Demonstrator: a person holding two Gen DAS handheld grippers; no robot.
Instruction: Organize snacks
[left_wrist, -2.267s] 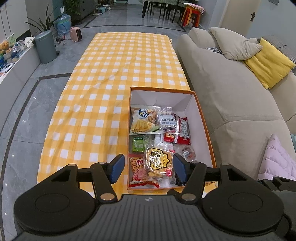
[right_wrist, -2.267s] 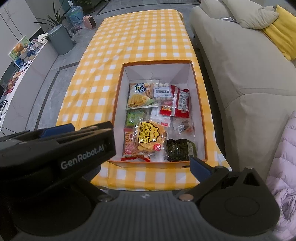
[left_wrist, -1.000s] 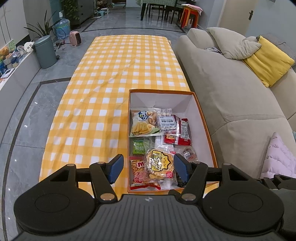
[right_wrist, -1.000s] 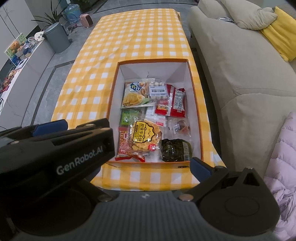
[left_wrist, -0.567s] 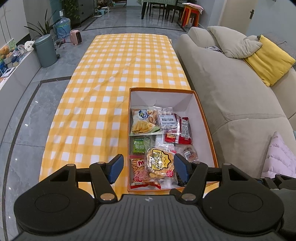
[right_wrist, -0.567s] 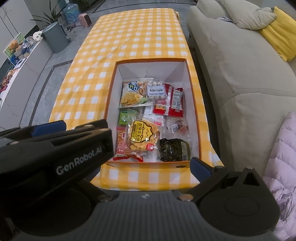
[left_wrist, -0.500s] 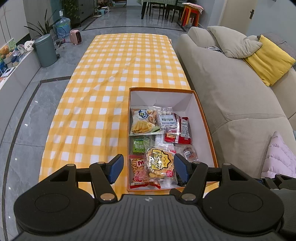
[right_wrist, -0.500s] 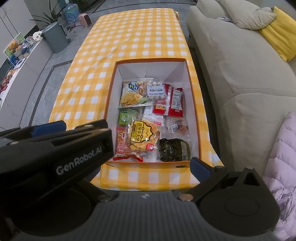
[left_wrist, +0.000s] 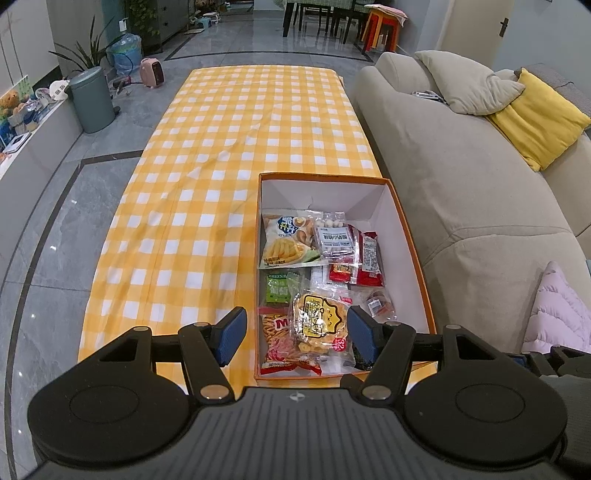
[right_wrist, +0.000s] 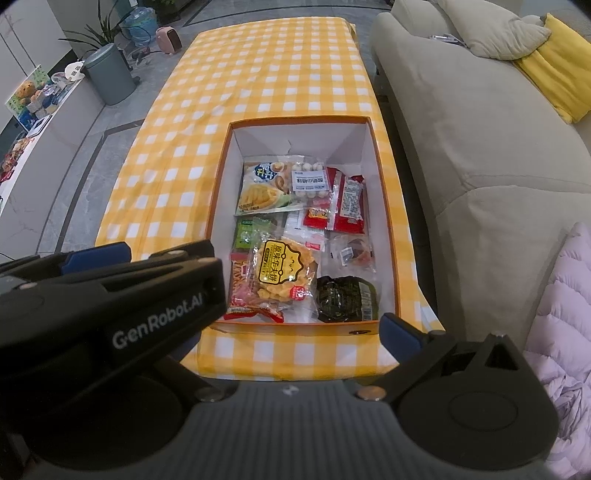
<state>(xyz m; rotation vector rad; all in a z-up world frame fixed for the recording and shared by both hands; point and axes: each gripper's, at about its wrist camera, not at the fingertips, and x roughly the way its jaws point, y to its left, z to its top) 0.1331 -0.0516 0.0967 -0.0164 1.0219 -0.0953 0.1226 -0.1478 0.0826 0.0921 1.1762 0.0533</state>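
An orange box with white inner walls sits on the yellow checked tablecloth, near the sofa side. Several snack packets lie inside: a yellow biscuit pack, a chips bag, a red stick-snack bag, a green packet, red packets and a dark green pack. My left gripper hangs open above the box's near end, holding nothing. My right gripper hovers over the near table edge. One finger stands far out; the left gripper's body hides the other.
A beige sofa runs along the table's right side, with a yellow cushion and a pink quilted garment. A grey bin and a pink heater stand on the tiled floor at the far left.
Compared with the oldest frames, the box sits slightly further left in the right wrist view. Over the last second nothing has visibly moved and both grippers keep their opening.
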